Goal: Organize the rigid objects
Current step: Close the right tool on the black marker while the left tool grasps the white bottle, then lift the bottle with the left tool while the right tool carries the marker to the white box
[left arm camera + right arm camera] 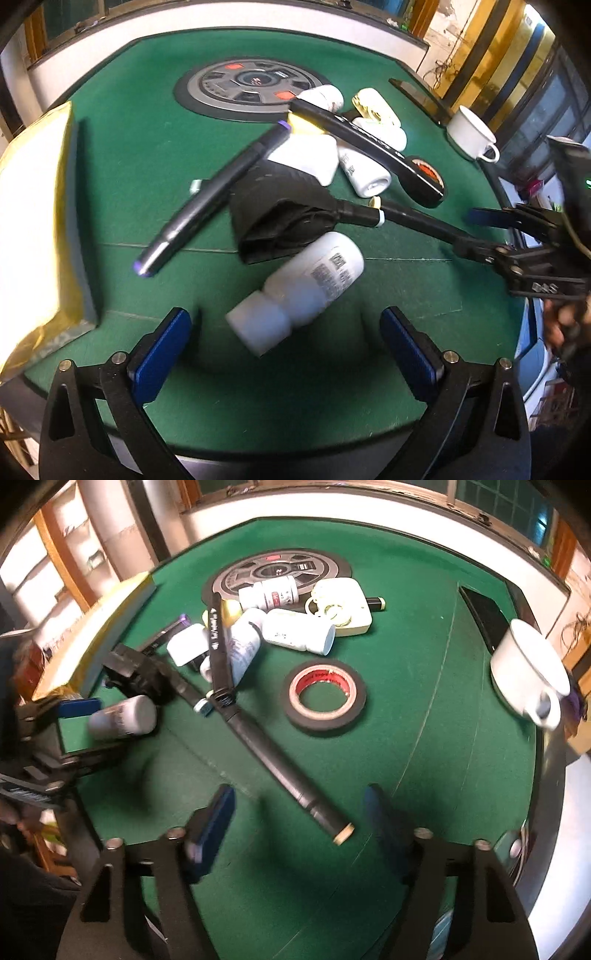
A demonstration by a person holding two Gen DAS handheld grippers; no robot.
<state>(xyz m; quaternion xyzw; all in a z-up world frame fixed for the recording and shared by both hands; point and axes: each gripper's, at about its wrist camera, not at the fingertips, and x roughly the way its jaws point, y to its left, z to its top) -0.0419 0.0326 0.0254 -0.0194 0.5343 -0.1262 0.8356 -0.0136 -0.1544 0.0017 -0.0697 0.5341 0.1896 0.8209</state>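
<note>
- Left wrist view: left tongs (284, 354) apart, blue pads on either side of a white bottle (299, 291) at lower centre. Pads not touching it. Bottle's long axis runs lower left to upper right, cap toward the lower left. Its label has printed text, too blurred to read.
- Same view: right tongs (476, 229) come in from the right edge, around the handle end of a folded black umbrella (280, 218). Contact cannot be told from here.
- Right wrist view: right tongs (299, 823), no earlier frame to compare; jaws stand apart, umbrella handle (280, 768) between them, no pad visibly pressing. Handle runs upper left to lower right, pale end cap at lower centre.
- Only the right view shows the tape roll (323, 698) whole, black with a red inner core, flat on the green surface (406, 664), right of the umbrella.
- Only the left view shows a black marker (210, 199) full length, purple tips, diagonal lower left to upper right.
- A second black marker (219, 642) lies across the white bottles; white lettering on it, unreadable.
- White cup (528, 675) at right edge; yellow-edged box (33, 236) at left edge.
</note>
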